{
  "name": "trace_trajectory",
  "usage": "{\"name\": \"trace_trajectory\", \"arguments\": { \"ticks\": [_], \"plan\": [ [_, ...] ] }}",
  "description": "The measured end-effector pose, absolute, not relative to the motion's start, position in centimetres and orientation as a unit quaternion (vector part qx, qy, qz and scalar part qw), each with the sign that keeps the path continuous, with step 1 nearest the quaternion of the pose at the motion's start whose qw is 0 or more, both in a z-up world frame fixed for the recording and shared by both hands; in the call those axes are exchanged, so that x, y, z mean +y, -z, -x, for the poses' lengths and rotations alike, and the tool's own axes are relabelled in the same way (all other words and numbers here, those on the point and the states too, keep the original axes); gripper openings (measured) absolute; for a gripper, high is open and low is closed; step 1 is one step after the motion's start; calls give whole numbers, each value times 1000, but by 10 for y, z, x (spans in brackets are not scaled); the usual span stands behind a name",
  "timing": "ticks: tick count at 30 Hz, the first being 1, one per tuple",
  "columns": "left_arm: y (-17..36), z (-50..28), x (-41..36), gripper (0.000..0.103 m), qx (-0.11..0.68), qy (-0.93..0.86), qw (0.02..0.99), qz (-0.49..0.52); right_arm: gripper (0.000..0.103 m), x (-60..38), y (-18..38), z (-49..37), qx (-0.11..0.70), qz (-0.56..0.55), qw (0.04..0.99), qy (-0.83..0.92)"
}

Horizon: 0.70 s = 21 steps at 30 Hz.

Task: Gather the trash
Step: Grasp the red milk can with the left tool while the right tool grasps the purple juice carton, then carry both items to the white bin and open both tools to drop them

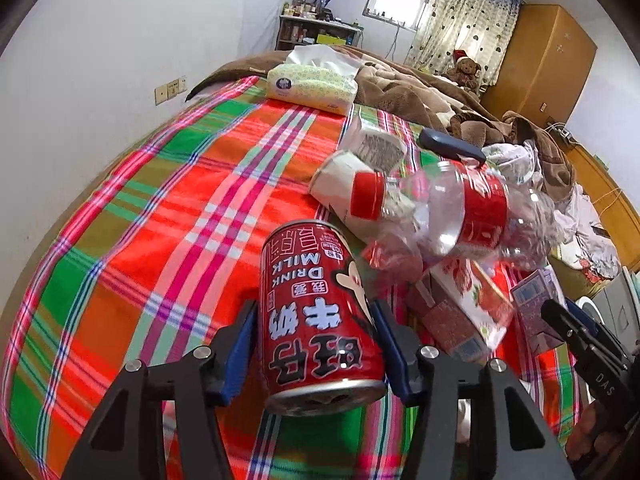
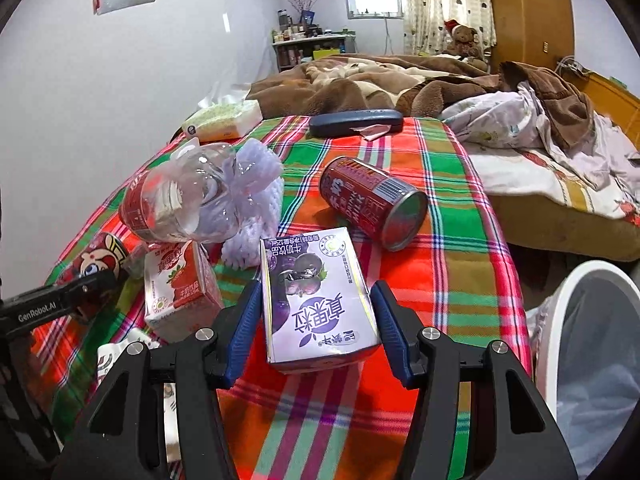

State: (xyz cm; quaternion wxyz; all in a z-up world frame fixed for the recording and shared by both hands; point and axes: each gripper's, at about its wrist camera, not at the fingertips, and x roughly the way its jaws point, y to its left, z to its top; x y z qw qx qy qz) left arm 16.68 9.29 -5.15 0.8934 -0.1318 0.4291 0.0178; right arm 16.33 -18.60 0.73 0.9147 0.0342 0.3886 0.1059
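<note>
My left gripper point(image 1: 314, 320) is shut on a red milk can point(image 1: 320, 320), held upside down above the plaid cloth. My right gripper point(image 2: 316, 308) is shut on a purple blueberry milk carton point(image 2: 316, 296) that stands on the cloth. In the right wrist view a second red can point(image 2: 372, 202) lies on its side beyond the carton. A crushed clear bottle point(image 2: 180, 200) with a red label lies at the left, and also shows in the left wrist view point(image 1: 460, 208). A strawberry carton point(image 2: 180, 284) stands beside the purple one. The left gripper point(image 2: 68, 300) shows at the left edge with its can point(image 2: 100, 256).
A white bin point(image 2: 560, 320) with a liner stands at the lower right, off the bed edge. White foam netting point(image 2: 256, 200), a tissue pack point(image 1: 312, 84), a dark glasses case point(image 2: 356, 122), a paper cup point(image 1: 340, 184) and rumpled blankets point(image 2: 380, 80) lie farther back.
</note>
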Motion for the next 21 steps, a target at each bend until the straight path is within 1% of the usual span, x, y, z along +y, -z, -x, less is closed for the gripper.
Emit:
{"name": "trace_trajectory", "arguments": {
  "ticks": [5, 11, 21],
  "plan": [
    [61, -165, 96, 56, 436, -11, 887, 149, 57, -190, -7, -159, 390, -36, 915, -101],
    [62, -177, 95, 56, 446, -23, 884, 137, 57, -196, -10, -159, 385, -42, 917, -98],
    [49, -164, 88, 54, 426, -24, 895, 129, 57, -207, -15, -153, 375, -49, 922, -90]
  ]
}}
